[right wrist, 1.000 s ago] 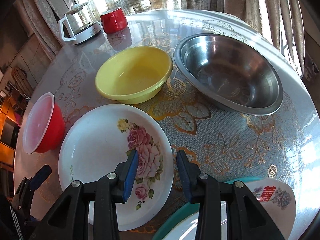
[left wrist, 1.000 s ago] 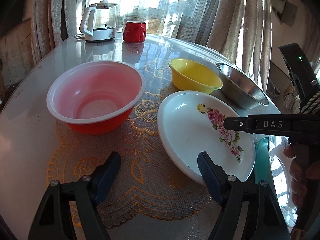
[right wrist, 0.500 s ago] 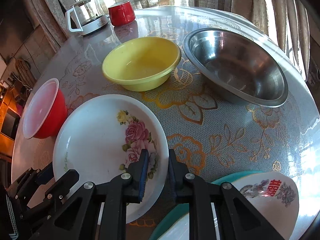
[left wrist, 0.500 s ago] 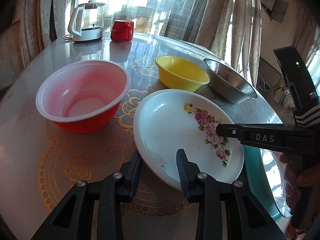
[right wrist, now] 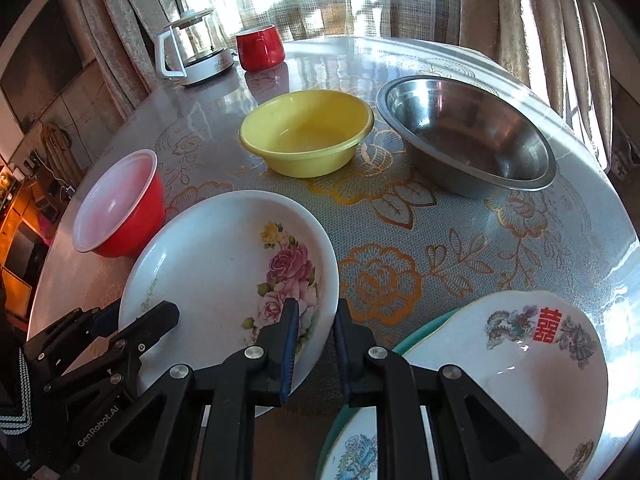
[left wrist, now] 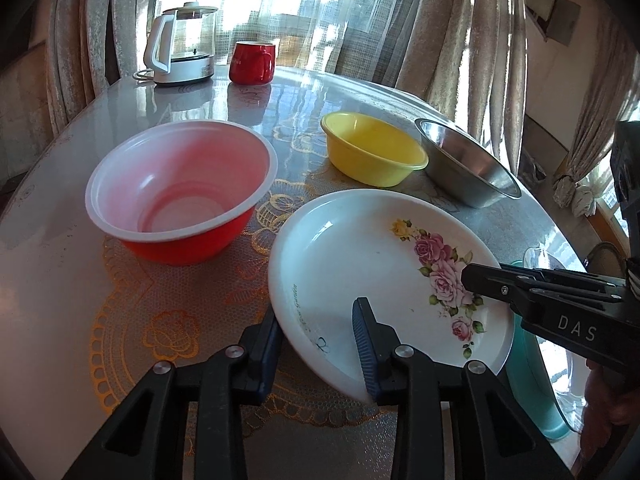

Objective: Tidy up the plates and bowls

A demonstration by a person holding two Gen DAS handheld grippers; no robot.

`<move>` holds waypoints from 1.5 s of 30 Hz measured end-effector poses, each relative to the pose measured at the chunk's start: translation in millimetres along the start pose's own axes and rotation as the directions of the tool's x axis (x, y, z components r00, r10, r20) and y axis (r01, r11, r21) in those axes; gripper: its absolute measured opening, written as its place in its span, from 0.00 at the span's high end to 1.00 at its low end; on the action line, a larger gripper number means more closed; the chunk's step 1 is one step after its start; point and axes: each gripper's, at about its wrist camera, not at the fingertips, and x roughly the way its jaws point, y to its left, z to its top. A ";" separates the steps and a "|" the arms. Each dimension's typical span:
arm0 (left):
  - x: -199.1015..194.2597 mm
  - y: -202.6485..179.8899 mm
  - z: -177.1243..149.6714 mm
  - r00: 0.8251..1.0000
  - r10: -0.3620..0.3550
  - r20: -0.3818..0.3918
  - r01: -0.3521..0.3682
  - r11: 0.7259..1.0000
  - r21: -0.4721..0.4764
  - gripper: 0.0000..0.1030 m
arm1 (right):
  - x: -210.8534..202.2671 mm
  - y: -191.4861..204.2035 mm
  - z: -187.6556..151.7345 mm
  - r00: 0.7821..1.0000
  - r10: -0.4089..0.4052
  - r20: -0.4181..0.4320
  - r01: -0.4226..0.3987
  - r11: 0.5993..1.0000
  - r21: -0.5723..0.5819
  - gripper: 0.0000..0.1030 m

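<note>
The white floral plate (left wrist: 360, 264) (right wrist: 224, 264) sits between both grippers, its near edge tilted slightly off the lace cloth. My left gripper (left wrist: 318, 340) is shut on its near rim, one pad inside the plate and one under the edge. My right gripper (right wrist: 316, 336) is shut on the rim beside the rose print; in the left wrist view it (left wrist: 468, 276) reaches in from the right. A red bowl (left wrist: 180, 196) stands to the left. A yellow bowl (right wrist: 308, 136) and a steel bowl (right wrist: 468, 136) stand behind the plate.
A teal plate (right wrist: 420, 336) bearing a white plate with red characters (right wrist: 520, 360) lies at the near right, by the table's edge. A glass kettle (left wrist: 184, 44) and a red mug (left wrist: 252, 62) stand at the far side near the curtains. A hand shows behind the right gripper.
Both grippers' jaws, open a second ago, have closed onto the floral plate's rim. The right gripper has shifted sideways with the plate, which now sits tilted.
</note>
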 end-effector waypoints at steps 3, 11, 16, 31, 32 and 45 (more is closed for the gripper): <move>-0.5 -0.8 -0.2 1.000 -0.008 0.000 0.008 1.000 0.002 0.66 | -5.1 -3.2 -2.3 1.000 0.013 0.009 -0.013 1.000 0.016 0.83; -9.7 -7.4 -0.8 0.998 -0.033 0.047 0.031 0.999 0.034 0.66 | -19.3 -2.1 -6.1 0.998 -0.013 0.067 0.012 1.000 0.016 0.83; -13.8 -9.2 -0.4 0.997 -0.041 0.071 0.038 0.999 0.036 0.66 | -29.3 -1.9 -11.7 0.994 -0.017 0.112 0.014 1.000 0.028 0.83; -33.8 -24.4 -4.2 0.979 -0.096 0.179 0.081 0.992 0.093 0.66 | -59.3 -6.8 -24.6 0.972 -0.037 0.233 0.028 0.999 0.040 0.83; -33.6 -25.4 -4.2 0.979 -0.101 0.178 0.085 0.992 0.094 0.66 | -60.7 -8.0 -25.6 0.971 -0.036 0.236 0.027 0.999 0.044 0.83; -36.8 -54.0 -12.8 0.969 -0.180 0.171 0.153 0.975 0.159 0.66 | -83.4 -28.7 -49.0 0.963 -0.068 0.262 0.041 0.993 0.107 0.83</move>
